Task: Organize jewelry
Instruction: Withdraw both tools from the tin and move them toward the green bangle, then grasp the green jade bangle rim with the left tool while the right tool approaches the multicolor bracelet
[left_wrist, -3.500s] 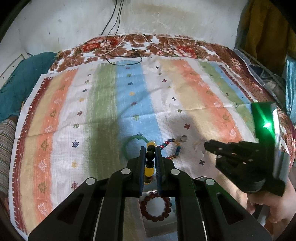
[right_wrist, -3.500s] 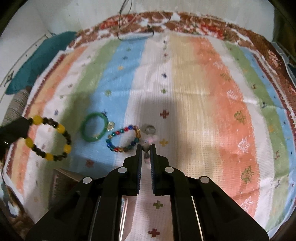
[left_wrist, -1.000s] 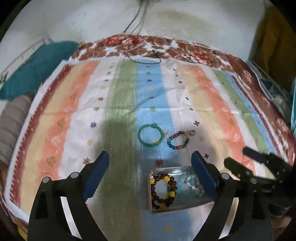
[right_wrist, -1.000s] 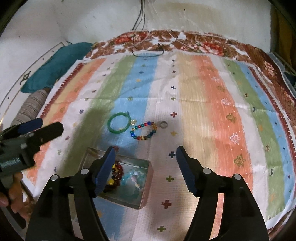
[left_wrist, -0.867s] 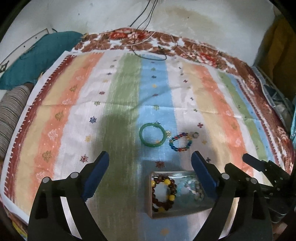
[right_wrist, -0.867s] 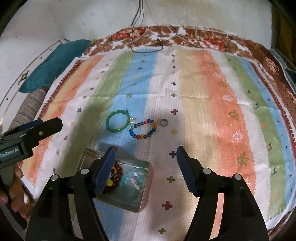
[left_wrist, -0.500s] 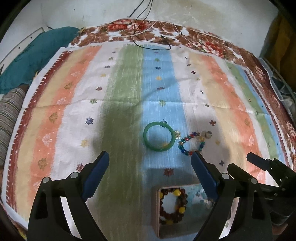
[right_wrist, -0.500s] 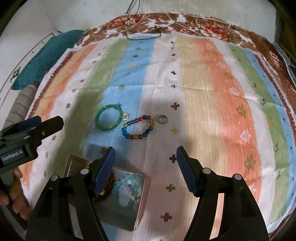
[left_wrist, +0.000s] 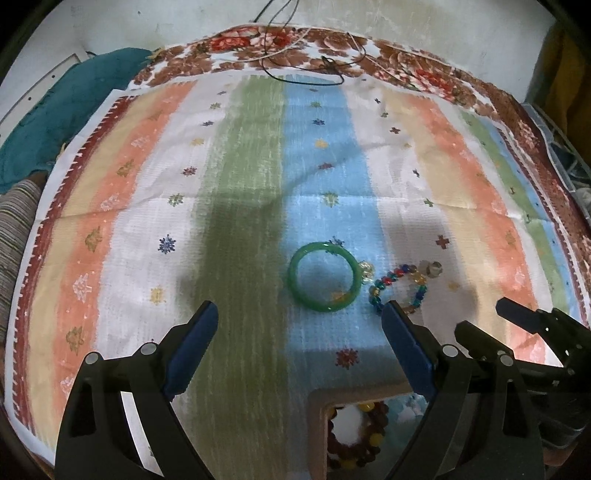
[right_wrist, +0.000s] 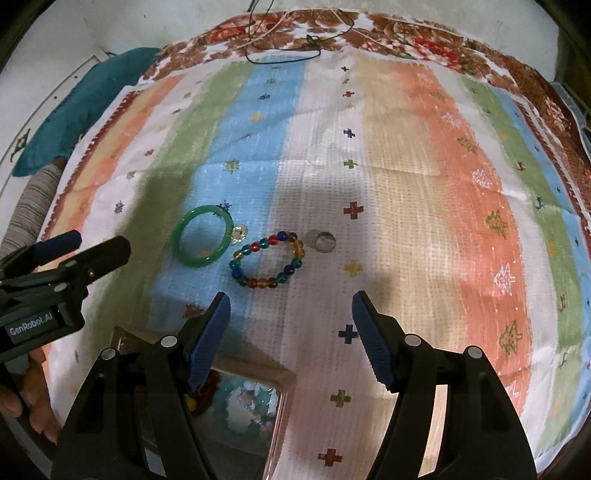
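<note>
A green bangle (left_wrist: 324, 275) (right_wrist: 203, 235) lies on the striped cloth with a small clear gem (right_wrist: 239, 233) at its right side. Right of it lies a multicoloured bead bracelet (right_wrist: 267, 260) (left_wrist: 400, 289), then a silver ring (right_wrist: 322, 240) (left_wrist: 430, 268). A clear box (right_wrist: 281, 410) (left_wrist: 317, 421) near me holds a brown-and-yellow bead bracelet (left_wrist: 356, 439) and pale blue beads (right_wrist: 248, 400). My left gripper (left_wrist: 299, 332) is open and empty, just short of the bangle. My right gripper (right_wrist: 291, 319) is open and empty, just short of the bead bracelet.
The striped cloth (left_wrist: 236, 192) lies over a floral bedspread (left_wrist: 424, 70). A black cable (left_wrist: 306, 68) lies at the far edge. A teal cloth (left_wrist: 62, 110) sits at the far left.
3.5 s ago each gripper was shut on a piece of jewelry; those pieces now lie in the box. Both grippers, open for the last second, have moved forward toward the bangle and bead bracelet.
</note>
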